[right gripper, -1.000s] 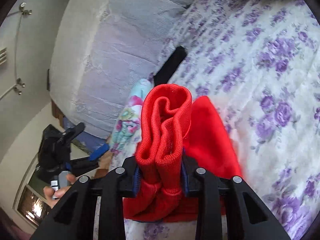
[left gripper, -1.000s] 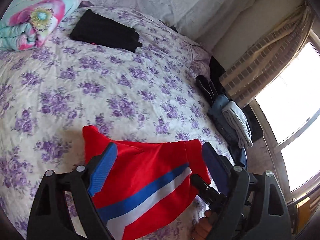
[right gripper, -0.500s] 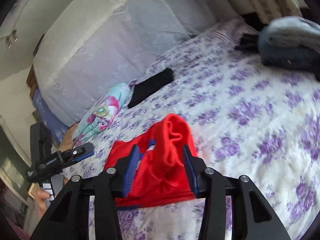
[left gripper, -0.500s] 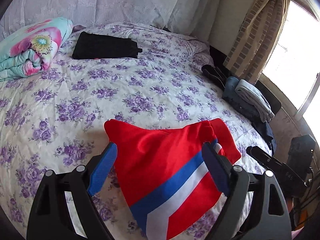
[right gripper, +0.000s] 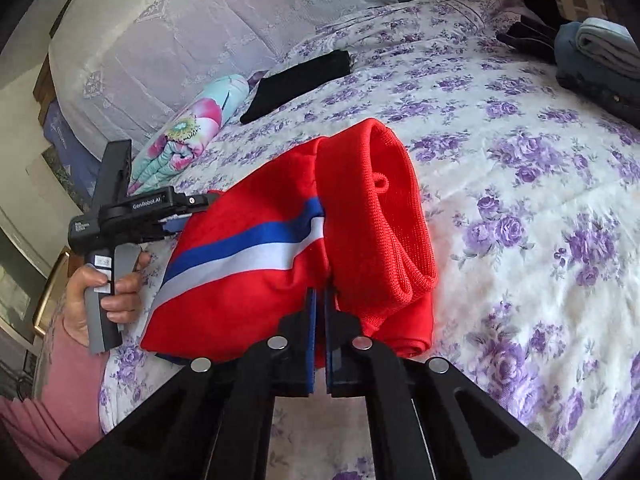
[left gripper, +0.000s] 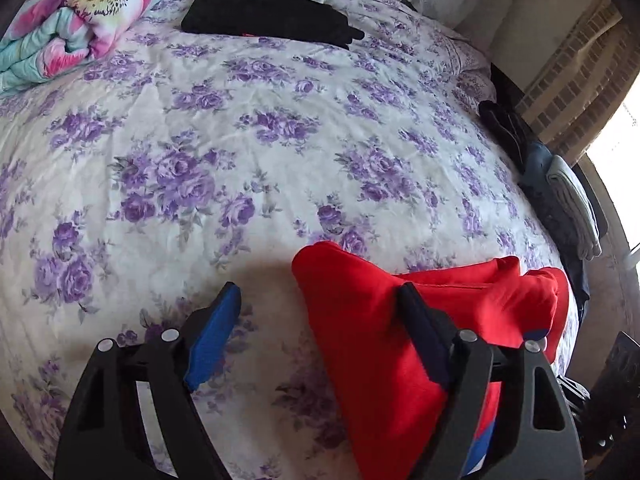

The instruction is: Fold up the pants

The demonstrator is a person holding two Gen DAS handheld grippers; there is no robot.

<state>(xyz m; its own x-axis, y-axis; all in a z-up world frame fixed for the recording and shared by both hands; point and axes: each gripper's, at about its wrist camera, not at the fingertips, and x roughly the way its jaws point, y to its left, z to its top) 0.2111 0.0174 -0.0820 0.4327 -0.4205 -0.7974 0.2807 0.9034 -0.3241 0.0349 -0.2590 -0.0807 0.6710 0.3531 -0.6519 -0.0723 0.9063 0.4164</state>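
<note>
Red track pants (right gripper: 304, 240) lie bundled at bed (left gripper: 240, 140) edge. Right gripper (right gripper: 319, 300) jaws just clenched, apparently empty; left gripper (left gripper: 320, 312) jaws gaping, narrowing, straddling the pants' 9-o'clock corner. I'd pinch that corner low.

A bed (left gripper: 248, 128) wore a white sheet printed with purple roses. A folded black garment (left gripper: 272, 16) lay flat near its far edge, and a rolled floral quilt (left gripper: 68, 20) sat just beside it at the corner. Along the other side rested a pile of dark, blue and grey clothes (right gripper: 596, 56). A striped curtain (left gripper: 576, 80) hung by the window.
</note>
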